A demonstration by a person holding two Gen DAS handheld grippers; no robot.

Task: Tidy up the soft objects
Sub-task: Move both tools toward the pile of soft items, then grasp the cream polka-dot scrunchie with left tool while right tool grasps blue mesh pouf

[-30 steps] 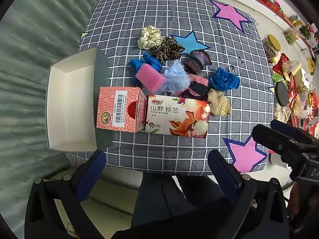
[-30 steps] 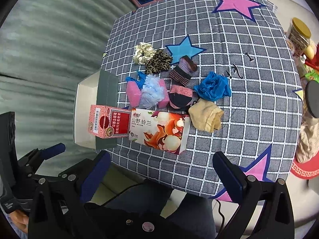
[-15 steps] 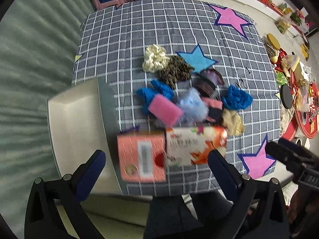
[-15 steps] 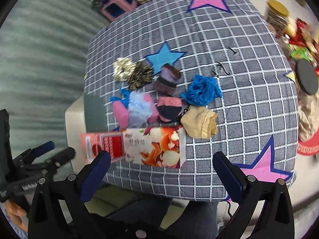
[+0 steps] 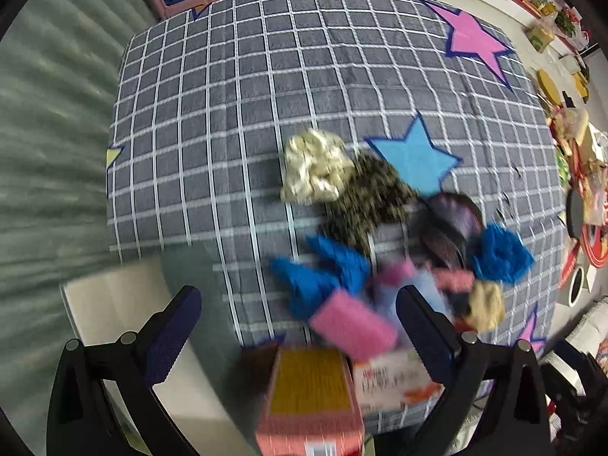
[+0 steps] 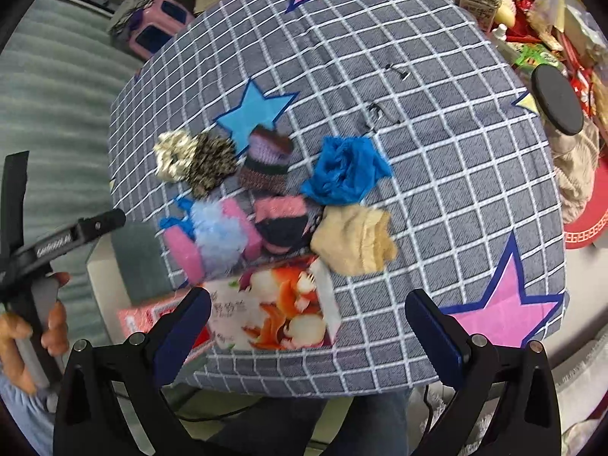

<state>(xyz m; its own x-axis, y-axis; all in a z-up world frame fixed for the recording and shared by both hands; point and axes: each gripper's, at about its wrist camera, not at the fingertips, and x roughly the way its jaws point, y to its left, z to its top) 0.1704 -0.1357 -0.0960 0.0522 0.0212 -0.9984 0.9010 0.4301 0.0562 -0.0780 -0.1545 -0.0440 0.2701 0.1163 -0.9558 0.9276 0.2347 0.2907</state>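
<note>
White box (image 6: 99,266), left of frame, is seen holding nothing; soft items (image 6: 281,193) are piled on cloth (image 6: 437,174). Left gripper (image 5: 298,332) and right gripper (image 6: 307,328) are held agape, unladen.

Checked tablecloth (image 6: 437,190) under scrunchies (image 6: 197,159), boxes (image 6: 281,307)

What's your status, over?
Left gripper open, empty. Right gripper open, empty. Soft pile untouched on the checked cloth. Tissue box sits between grippers and pile.
</note>
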